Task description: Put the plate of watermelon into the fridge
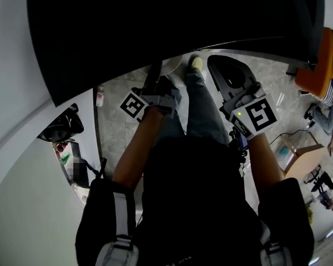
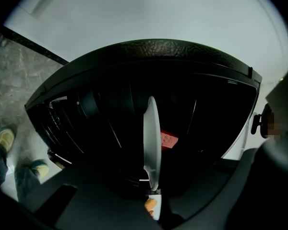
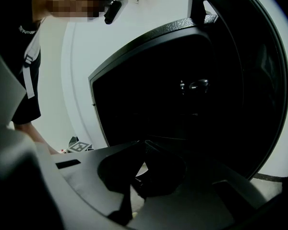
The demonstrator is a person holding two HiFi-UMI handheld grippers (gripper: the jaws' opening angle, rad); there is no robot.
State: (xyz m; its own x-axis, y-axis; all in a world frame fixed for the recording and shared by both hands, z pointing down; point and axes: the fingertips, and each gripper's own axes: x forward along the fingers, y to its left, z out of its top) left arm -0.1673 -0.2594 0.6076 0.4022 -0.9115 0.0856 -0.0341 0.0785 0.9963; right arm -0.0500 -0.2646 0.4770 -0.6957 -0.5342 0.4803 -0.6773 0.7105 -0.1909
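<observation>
Standing edge-on, plate rim clamped in left gripper.

Plate stands on edge between the jaws of the left gripper, with watermelon on its right face. Fridge lies right behind the plate. Right gripper faces the fridge too. Shoes on the floor, left.

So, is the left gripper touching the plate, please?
Touching: the left gripper clamps the plate by its rim between its jaws, seen in the left gripper view.
</observation>
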